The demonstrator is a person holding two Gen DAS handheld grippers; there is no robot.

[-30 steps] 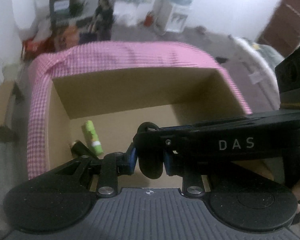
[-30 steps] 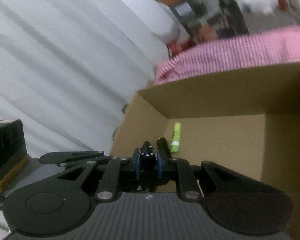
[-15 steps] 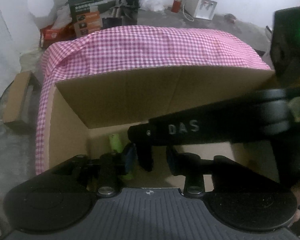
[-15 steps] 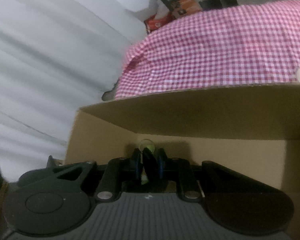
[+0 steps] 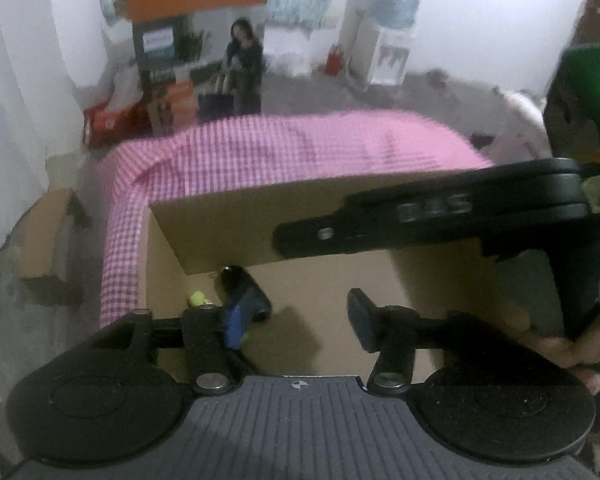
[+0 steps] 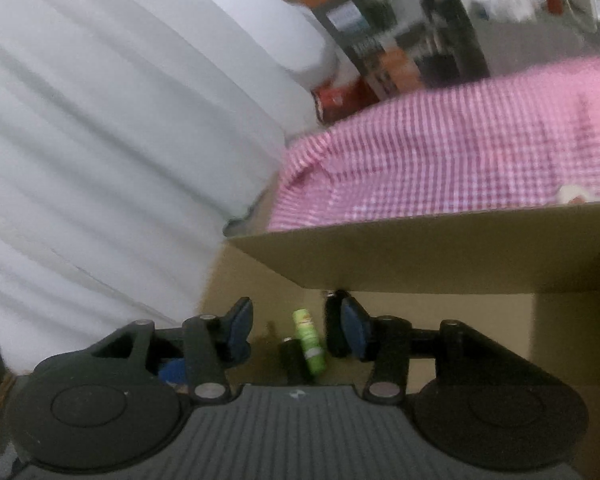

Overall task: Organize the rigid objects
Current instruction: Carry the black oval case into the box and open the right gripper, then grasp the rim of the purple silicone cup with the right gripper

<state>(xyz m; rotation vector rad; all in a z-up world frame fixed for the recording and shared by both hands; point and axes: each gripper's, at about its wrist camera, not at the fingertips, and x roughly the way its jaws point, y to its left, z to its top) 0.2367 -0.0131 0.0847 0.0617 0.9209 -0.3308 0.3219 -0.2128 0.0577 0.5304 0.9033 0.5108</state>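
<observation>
While both grippers, left (image 5: 296,320) and right (image 6: 296,330), spread their fingers with nothing gripped, lift straight up so the green tube (image 6: 309,340) below in the box (image 6: 460,256) stays put.

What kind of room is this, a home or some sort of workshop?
Probably a storeroom or bare workroom rather than a lived-in home. A water dispenser stands on a grey bare floor, stacked product boxes sit by the wall, and a pink checked cloth covers the work surface.
</observation>
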